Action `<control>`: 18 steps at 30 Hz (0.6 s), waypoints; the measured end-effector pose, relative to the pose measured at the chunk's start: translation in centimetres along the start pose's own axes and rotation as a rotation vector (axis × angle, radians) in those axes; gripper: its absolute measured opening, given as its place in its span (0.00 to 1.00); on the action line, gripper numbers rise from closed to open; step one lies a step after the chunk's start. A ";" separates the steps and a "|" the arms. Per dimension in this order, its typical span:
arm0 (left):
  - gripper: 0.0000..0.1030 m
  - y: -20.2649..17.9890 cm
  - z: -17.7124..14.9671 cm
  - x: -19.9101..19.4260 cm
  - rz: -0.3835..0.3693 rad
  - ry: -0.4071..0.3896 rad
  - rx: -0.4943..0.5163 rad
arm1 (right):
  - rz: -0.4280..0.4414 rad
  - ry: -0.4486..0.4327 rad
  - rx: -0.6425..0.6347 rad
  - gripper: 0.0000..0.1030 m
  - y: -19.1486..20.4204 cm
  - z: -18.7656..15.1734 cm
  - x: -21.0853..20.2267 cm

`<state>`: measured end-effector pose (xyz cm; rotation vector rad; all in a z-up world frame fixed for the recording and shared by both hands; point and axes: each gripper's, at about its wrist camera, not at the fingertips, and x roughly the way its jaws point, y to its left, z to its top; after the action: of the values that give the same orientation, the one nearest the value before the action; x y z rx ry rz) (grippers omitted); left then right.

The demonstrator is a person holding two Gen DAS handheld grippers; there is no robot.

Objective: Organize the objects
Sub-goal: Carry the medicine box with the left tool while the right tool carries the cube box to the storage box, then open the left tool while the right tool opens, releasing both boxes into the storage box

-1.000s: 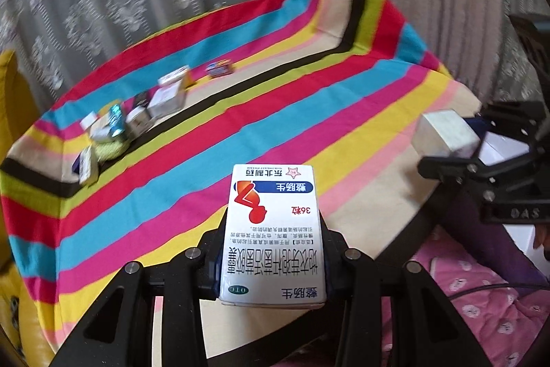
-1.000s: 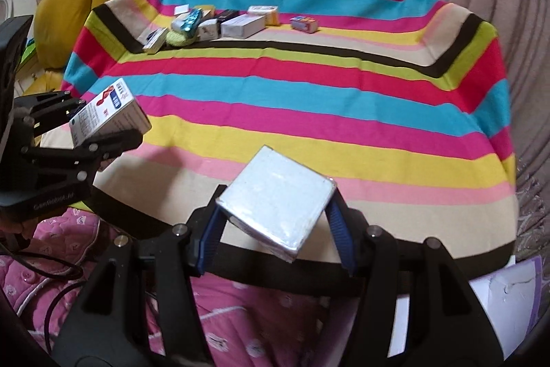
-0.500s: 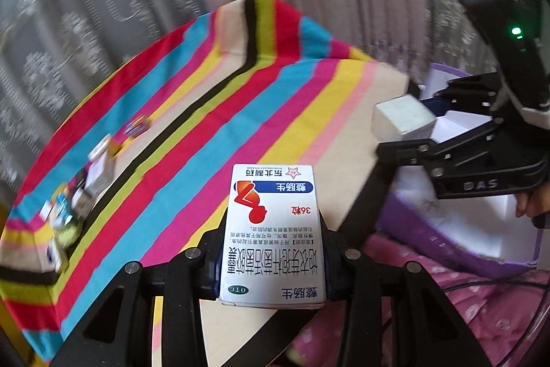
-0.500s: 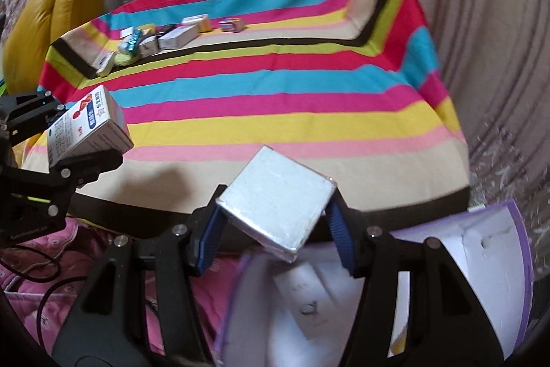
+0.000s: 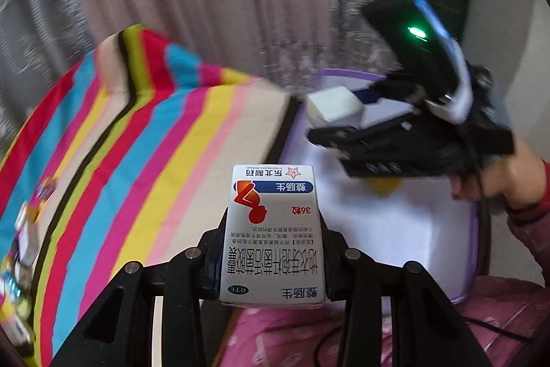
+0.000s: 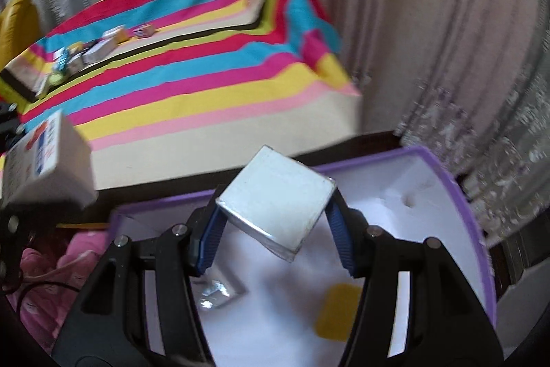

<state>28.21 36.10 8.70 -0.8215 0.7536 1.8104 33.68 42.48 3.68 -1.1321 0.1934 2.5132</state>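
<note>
Left wrist view: the left gripper [image 5: 272,258] clamped a white medicine carton [image 5: 272,236] with red and blue print, held lengthwise between both jaws. The carton sat over the near edge of the striped tablecloth [image 5: 137,140], beside the purple-rimmed white bin [image 5: 472,250]. The right gripper [image 5: 338,122] showed across the frame, blurred, carrying a plain white box [image 5: 333,107] above that bin; a hand [image 5: 495,181] in a red sleeve gripped its handle.

Right wrist view: the right gripper's blue pads [image 6: 211,238] pressed on the white box [image 6: 276,198], tilted corner-down, directly over the bin's [image 6: 476,229] white interior. On the bin floor lay a yellow item [image 6: 338,312] and a clear wrapped piece [image 6: 218,293]. A cluster of small boxes [image 6: 86,52] lay on the far side of the tablecloth [image 6: 206,85], well apart from both grippers. The carton [image 6: 44,160] appeared at the left edge, blurred.
</note>
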 end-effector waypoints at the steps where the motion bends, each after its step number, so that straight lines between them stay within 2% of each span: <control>1: 0.41 -0.6 0.2 0.2 -0.014 -0.001 0.015 | -0.020 0.002 0.009 0.59 -0.7 -0.1 -0.1; 9: 0.42 -4.2 0.3 2.1 -0.066 0.021 0.097 | -0.124 0.043 0.066 0.59 -4.6 -0.9 -0.5; 10: 0.45 -4.2 0.3 2.2 -0.067 0.021 0.098 | -0.134 0.053 0.072 0.61 -4.9 -0.9 -0.4; 11: 0.57 -4.2 0.2 2.2 -0.066 0.020 0.096 | -0.140 0.066 0.075 0.66 -4.9 -0.8 -0.1; 12: 0.73 -4.0 0.1 2.2 -0.056 0.016 0.088 | -0.150 0.081 0.075 0.82 -5.0 -0.8 0.0; 13: 0.78 -3.7 -0.1 2.1 -0.031 0.003 0.074 | -0.168 0.090 0.072 0.91 -4.9 -0.9 0.0; 14: 0.84 -3.2 -0.2 2.0 -0.009 -0.008 0.062 | -0.178 0.089 0.068 0.91 -4.6 -0.7 0.0; 18: 0.85 -0.3 -1.2 1.2 0.063 -0.031 -0.001 | -0.168 0.078 0.038 0.91 -2.9 0.2 0.0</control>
<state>28.37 35.89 7.00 -0.7766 0.7664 1.8759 34.65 45.23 3.91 -1.1805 0.1591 2.3114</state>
